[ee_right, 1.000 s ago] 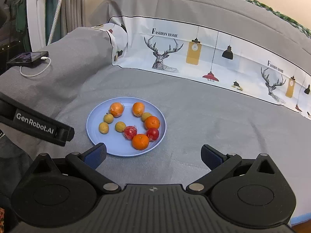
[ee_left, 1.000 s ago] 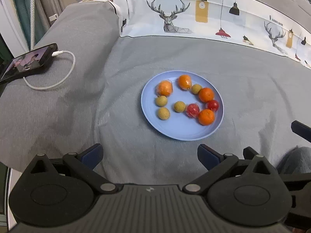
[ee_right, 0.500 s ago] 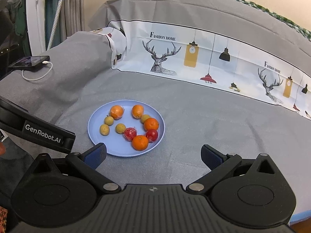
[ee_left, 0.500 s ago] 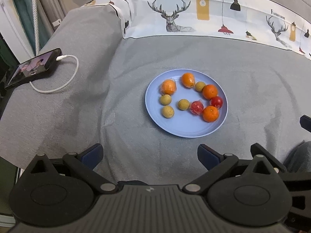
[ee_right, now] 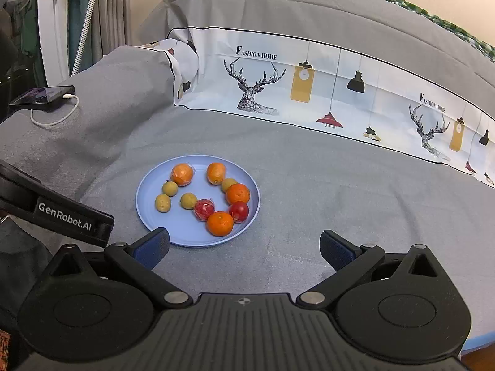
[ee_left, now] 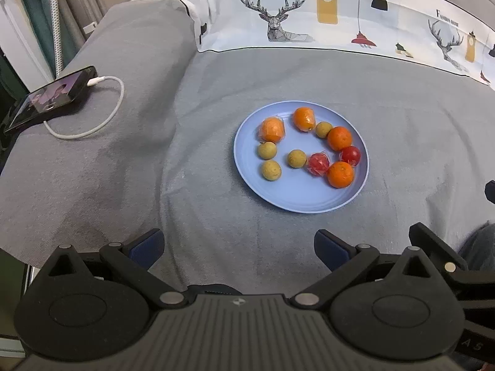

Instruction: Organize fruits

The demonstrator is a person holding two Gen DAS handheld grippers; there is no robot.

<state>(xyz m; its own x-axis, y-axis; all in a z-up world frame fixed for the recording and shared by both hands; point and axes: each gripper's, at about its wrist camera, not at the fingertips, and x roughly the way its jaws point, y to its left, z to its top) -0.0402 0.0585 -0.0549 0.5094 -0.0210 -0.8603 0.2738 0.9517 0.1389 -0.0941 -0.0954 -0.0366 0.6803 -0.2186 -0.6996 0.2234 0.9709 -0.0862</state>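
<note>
A light blue plate lies on a grey bedspread and holds several fruits: orange mandarins, yellow-brown round fruits and red ones, two of them in clear wrap. My left gripper hovers open just short of the plate's near rim, nothing between its fingers. My right gripper is open too, to the right of the plate's near edge, its left fingertip overlapping the rim in the view. The left tool's body shows at left.
A black phone on a white charging cable lies at the far left of the bed. A printed deer-pattern sheet runs along the back. The bed's edge drops off at the left.
Both cameras have pulled back and risen slightly, so the plate sits farther off in each view. No fruit has moved and both grippers stay open.
</note>
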